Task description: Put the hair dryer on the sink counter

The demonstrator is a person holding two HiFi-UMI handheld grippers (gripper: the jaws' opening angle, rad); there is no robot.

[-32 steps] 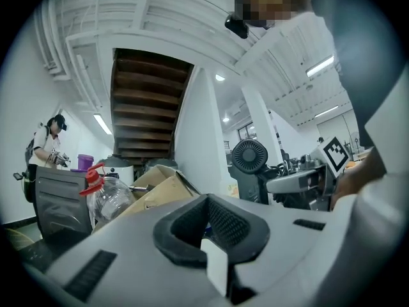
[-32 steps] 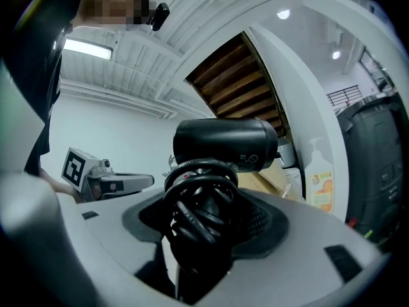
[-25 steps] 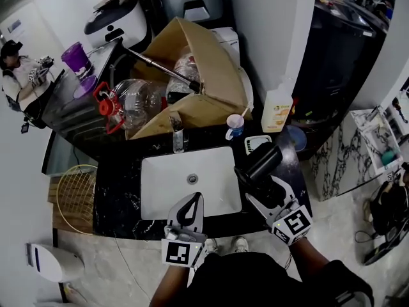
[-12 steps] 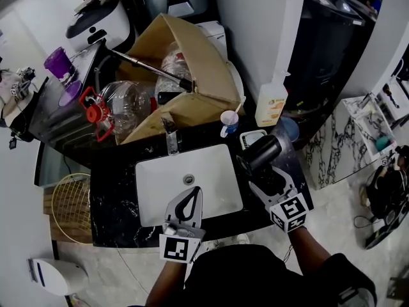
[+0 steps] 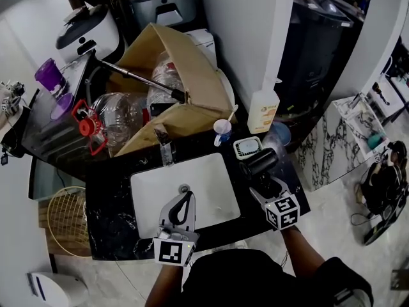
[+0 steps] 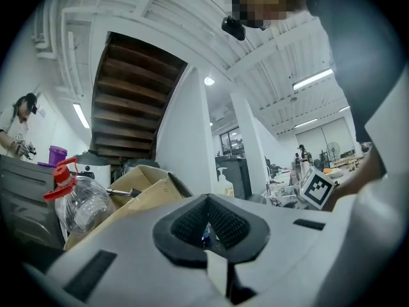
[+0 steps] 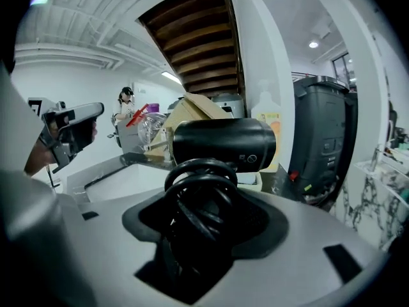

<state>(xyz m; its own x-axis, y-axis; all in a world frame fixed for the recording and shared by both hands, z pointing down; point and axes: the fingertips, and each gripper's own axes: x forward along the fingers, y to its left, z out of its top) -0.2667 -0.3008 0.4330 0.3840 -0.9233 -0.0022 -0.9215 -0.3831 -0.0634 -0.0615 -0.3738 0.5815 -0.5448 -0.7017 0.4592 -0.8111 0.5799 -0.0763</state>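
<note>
The right hand-held gripper [image 5: 268,188] is pinching 1 black hair dryer [image 5: 257,161] low on its handle. The dryer's coiled black cord [image 7: 199,194] is bunched between the jaws, and its barrel lies crosswise just past them. The dryer sits over the right end of the black marbled worktop [image 5: 112,203], just right of the white sink basin [image 5: 156,187]; whether it touches the surface cannot be told. The barrel is close to 1 small white tray [image 5: 247,147]. The left hand-held gripper [image 5: 185,201] hangs over the front edge of the basin with its jaws pressed together and nothing between them. Behind the basin stands 1 faucet [image 5: 165,149]. To its right is 1 white cup [image 5: 222,131] with a stick-like item leaning in it. 1 pump bottle [image 5: 263,110] with an orange label stands by the white pillar. Farther back, 1 open cardboard box [image 5: 192,75] leans over the worktop's rear edge. 1 clear water jug [image 5: 121,117] with a red handle lies at the box's left. 1 purple cup [image 5: 48,75] stands well off to the left, and 1 wire basket [image 5: 61,219] rests on the floor beside the worktop.
</note>
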